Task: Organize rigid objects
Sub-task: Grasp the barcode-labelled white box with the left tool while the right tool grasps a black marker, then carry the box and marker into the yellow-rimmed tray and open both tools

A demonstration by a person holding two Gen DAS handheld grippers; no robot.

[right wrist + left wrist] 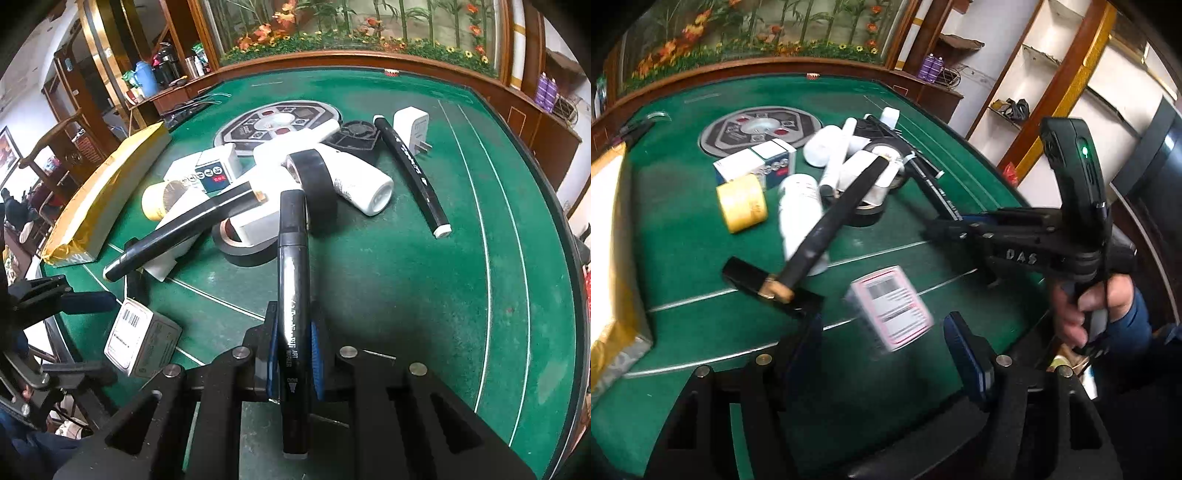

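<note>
Right gripper [293,354] clamped on a black art marker [291,288], blue pads tight on both sides of the barrel, marker running straight toward 12 o'clock out of the jaws, its tip over the pile. Left gripper [882,332] partly spread, nothing gripped; a small pink-and-white labelled box [892,306] sits blurred between its fingers, pads not touching it.

Pile on the green felt table [406,295], seen from the right wrist: black tape roll [314,177] upright at 12 o'clock from the held marker, a second black tape roll [240,251] lying flat at 11, a white bottle [362,184] on its side at 1. A second black marker [413,173] lies apart at 1–2 o'clock, white plug adapter [412,129] just beyond its far end. A third marker [184,232] leans across the white boxes at 10, yellow tape roll [159,203] behind it. Gold-wrapped long box [107,199] at 9–10, near the table edge.
</note>
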